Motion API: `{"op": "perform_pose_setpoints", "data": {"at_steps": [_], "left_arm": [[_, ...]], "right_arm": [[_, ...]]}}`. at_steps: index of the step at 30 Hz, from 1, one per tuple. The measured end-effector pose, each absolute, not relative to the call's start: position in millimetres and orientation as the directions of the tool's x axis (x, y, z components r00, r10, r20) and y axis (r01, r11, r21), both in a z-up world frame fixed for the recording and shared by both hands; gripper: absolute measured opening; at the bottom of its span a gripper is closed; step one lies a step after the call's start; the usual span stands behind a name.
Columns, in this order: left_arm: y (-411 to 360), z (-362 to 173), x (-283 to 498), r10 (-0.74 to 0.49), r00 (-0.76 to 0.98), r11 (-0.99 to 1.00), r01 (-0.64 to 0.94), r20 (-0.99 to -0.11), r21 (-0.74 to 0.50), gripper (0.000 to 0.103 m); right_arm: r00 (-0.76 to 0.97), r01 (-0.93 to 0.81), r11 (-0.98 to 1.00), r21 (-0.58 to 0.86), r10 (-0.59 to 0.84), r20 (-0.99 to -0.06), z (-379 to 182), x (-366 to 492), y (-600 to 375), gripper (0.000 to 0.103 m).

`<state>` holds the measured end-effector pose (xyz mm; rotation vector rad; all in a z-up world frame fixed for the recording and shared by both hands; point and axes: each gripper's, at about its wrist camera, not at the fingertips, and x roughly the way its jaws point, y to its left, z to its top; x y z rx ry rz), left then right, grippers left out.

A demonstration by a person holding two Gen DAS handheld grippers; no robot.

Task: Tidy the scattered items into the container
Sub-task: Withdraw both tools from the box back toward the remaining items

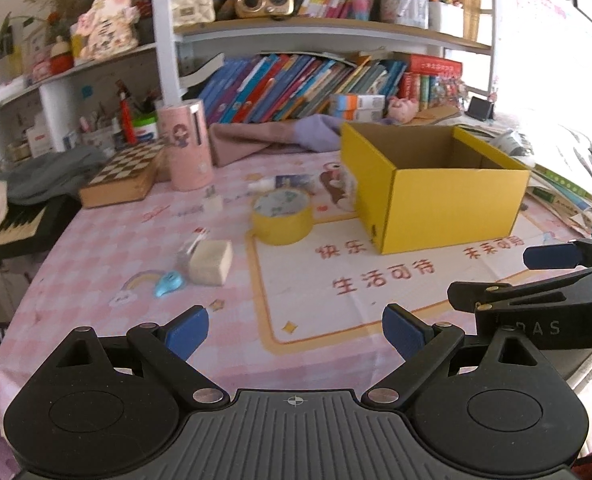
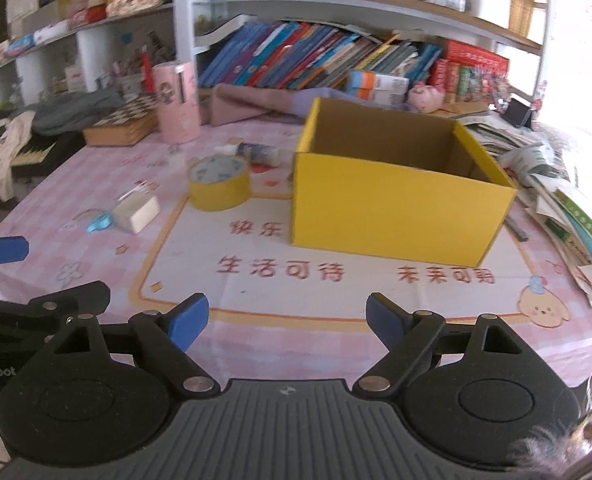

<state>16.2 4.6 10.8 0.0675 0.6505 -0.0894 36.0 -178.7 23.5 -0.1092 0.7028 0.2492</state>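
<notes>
An open yellow cardboard box stands on the pink tablecloth. Left of it lie a yellow tape roll, a beige block, a small blue clip, and a small tube with other small bits. My left gripper is open and empty above the near table edge. My right gripper is open and empty, nearer the box. Each gripper shows at the edge of the other's view.
A pink cylinder, a chessboard box and a folded cloth stand at the back. Bookshelves rise behind. Stacked papers and books lie right of the box. A keyboard sits off the table's left.
</notes>
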Motion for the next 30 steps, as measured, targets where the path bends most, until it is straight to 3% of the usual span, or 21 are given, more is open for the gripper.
{"op": "perform_pose_setpoints", "data": {"at_steps": [30], "left_arm": [[63.0, 11.7, 11.1, 0.056, 0.789, 0.998, -0.056, -0.612, 0.019, 0.095]], "right_arm": [[0.694, -0.407, 0.913, -0.028, 0.289, -0.66, 28.0, 47.0, -114.7, 0.086]]}}
